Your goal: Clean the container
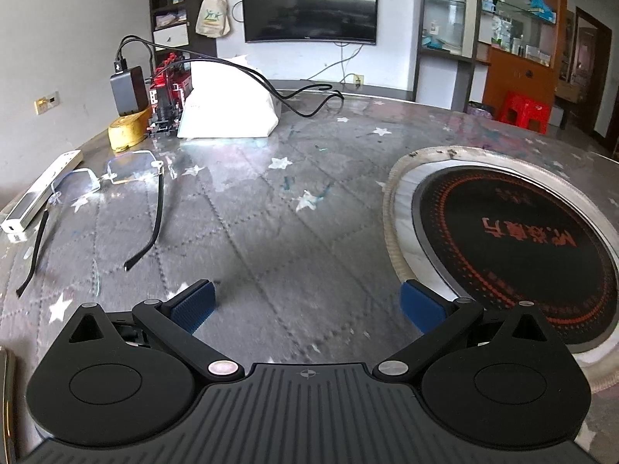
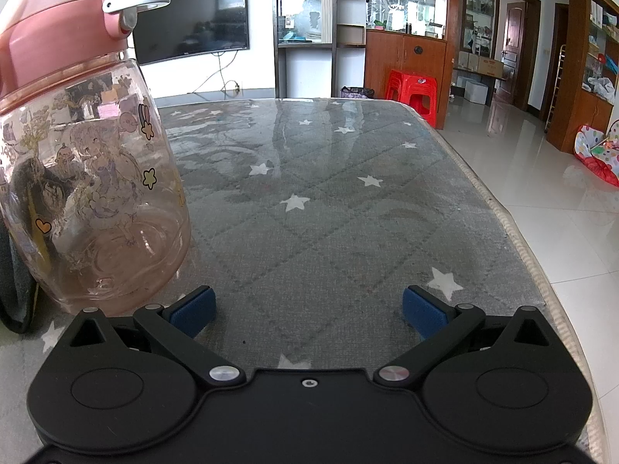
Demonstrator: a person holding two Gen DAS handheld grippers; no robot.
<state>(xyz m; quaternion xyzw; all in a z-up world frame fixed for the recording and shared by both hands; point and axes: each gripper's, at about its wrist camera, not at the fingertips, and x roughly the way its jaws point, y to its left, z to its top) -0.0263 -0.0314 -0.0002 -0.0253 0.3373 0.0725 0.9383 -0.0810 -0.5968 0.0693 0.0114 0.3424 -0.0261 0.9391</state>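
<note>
Fingers first: the left gripper (image 1: 307, 307) has its blue-padded fingers (image 1: 195, 305) spread wide with nothing between them, just hanging low over the surface (image 1: 271, 232), which is a grey quilted cover with white stars under a clear sheet. Same deal with the right gripper (image 2: 308, 309), fingers (image 2: 193, 309) wide apart and holding nothing.

The container here is a pink see-through bottle (image 2: 89, 193) with cartoon stickers all over it and a pink lid (image 2: 58, 27) with a white carry loop. It stands on the surface at the left edge of the right wrist view, just beside the right gripper's left finger and outside the gap. Can't tell if it's actually touching the finger. There's something dark, maybe a cloth (image 2: 15, 290), tucked at the far left next to the bottle.

Over on the left wrist view you get a pair of rimless glasses (image 1: 112, 189) lying open on the left, a white power strip (image 1: 38, 193) beyond them at the edge, and a round black induction hob (image 1: 514, 247) set into the surface on the right. Further back there's a white bag (image 1: 228, 104), a dark charger brick (image 1: 125, 91) sitting on a yellow thing (image 1: 127, 131), and cables (image 1: 309, 96) trailing across.
</note>
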